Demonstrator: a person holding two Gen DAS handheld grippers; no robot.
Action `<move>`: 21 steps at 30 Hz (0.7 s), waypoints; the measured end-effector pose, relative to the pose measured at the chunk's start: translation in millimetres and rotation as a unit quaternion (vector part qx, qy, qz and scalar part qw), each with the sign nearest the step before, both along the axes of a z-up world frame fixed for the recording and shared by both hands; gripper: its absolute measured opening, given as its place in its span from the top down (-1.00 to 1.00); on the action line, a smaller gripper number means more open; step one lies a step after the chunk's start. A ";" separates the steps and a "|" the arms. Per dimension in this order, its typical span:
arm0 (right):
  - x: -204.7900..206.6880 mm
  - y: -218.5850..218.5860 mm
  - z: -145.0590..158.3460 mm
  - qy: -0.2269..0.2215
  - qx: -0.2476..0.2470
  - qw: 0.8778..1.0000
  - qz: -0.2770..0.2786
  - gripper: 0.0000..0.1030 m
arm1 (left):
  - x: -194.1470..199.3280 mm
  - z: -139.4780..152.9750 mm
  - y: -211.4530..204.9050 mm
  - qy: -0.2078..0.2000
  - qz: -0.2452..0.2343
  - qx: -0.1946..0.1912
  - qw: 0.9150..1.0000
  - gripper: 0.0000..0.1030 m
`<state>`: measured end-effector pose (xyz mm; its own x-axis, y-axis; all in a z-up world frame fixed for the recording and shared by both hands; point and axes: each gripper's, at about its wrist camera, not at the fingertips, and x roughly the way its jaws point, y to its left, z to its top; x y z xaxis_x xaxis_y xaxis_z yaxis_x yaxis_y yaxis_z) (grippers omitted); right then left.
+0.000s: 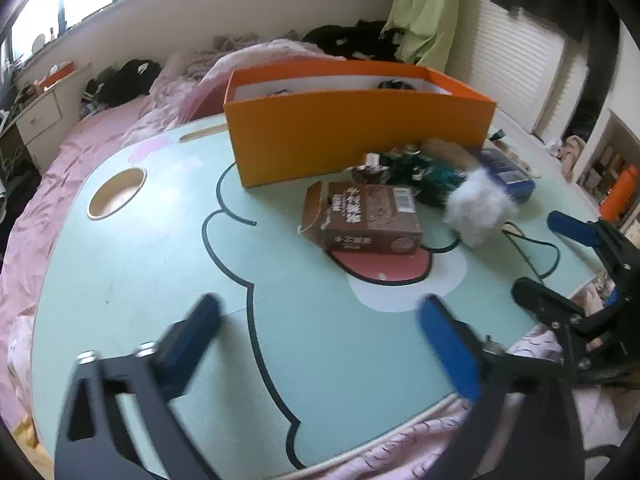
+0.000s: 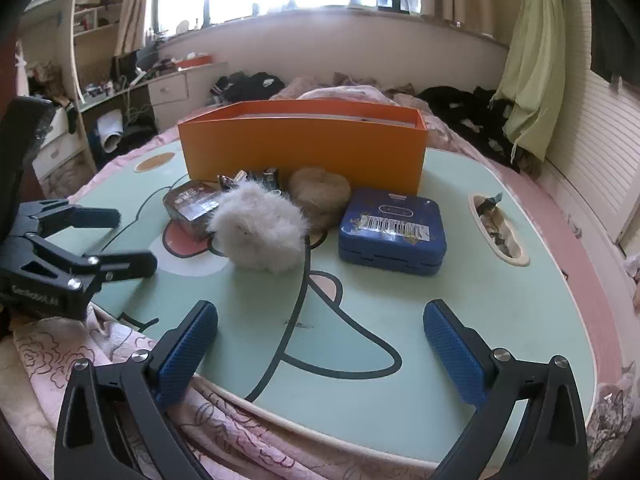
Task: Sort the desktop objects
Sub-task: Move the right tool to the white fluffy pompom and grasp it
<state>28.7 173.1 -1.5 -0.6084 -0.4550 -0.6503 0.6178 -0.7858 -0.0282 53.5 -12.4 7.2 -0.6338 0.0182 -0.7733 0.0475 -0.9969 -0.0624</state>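
An orange box [image 1: 360,140] [image 2: 304,144] stands open at the far side of the mint lap table [image 1: 160,260] [image 2: 360,340]. In front of it lie a brown carton [image 1: 368,216] [image 2: 190,206], a white fluffy ball [image 1: 476,208] [image 2: 260,232], a tan fluffy pad [image 2: 320,196], a blue tin [image 2: 392,232] [image 1: 508,172] and a dark green tangle [image 1: 424,176]. My left gripper [image 1: 320,320] is open and empty, near the table's front edge; it also shows in the right wrist view [image 2: 128,240]. My right gripper [image 2: 320,328] is open and empty; it also shows in the left wrist view [image 1: 540,256].
The table rests on a pink bed [image 1: 80,152]. It has a round cup recess [image 1: 116,192] at the left and an oval slot [image 2: 498,228] with small bits at the right. Dark clothes [image 2: 460,104] lie behind the box.
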 end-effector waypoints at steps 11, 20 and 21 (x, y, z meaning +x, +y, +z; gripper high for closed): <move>-3.7 1.7 -0.2 -0.003 -0.001 1.000 0.007 -1.00 | -0.7 -3.2 -2.2 0.007 0.001 0.000 1.000 -0.99; -1.5 2.1 -0.8 0.001 -0.003 1.000 0.017 -1.00 | -0.8 -3.3 -2.0 0.007 0.001 0.000 1.000 -1.00; -1.1 2.2 -0.8 0.002 -0.005 1.000 0.017 -1.00 | -0.8 -3.3 -2.0 0.007 0.001 0.000 1.000 -1.00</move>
<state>27.6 175.3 -2.3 -0.5947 -0.4812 -0.6441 0.6437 -0.7649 -0.0229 52.7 -14.4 3.9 -0.6445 0.0172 -0.7645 0.0486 -0.9968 -0.0634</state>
